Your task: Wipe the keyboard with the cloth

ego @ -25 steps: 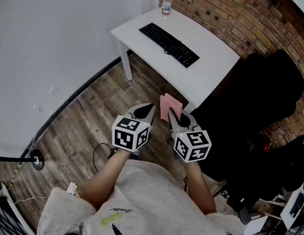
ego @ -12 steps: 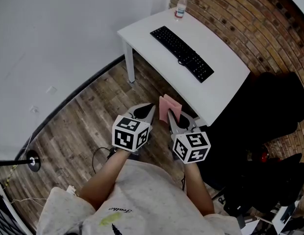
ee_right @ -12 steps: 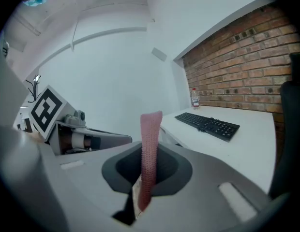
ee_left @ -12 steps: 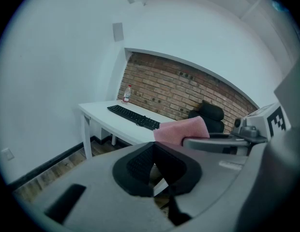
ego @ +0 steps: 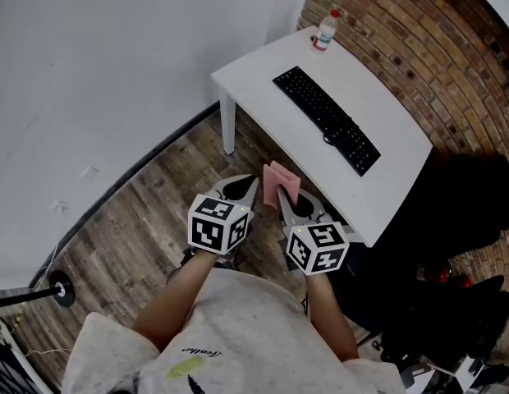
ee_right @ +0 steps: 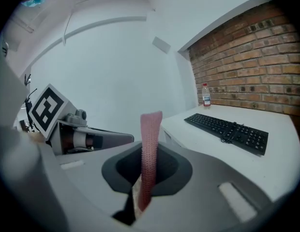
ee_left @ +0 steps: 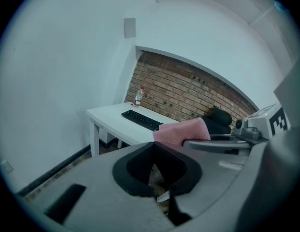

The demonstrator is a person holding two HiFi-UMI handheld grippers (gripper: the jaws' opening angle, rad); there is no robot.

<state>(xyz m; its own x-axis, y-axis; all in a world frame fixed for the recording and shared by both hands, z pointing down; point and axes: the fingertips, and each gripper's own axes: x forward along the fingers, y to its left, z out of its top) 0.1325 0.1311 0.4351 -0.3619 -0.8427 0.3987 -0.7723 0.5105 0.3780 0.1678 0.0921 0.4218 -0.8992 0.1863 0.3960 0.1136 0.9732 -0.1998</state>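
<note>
Pink cloth (ee_right: 151, 149), seemingly soft and light, hangs pinched edge-on between jaws of the right gripper (ego: 286, 199); the left gripper (ego: 242, 189) is closed, empty.

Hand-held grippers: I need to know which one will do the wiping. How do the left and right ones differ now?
The right hand-held gripper is clamped on the pink cloth, which sticks out past its jaws; the left hand-held gripper is shut on nothing. The right one is nearer the white table; the left is on the wall side. Both are over the wooden floor, short of the keyboard.
</note>
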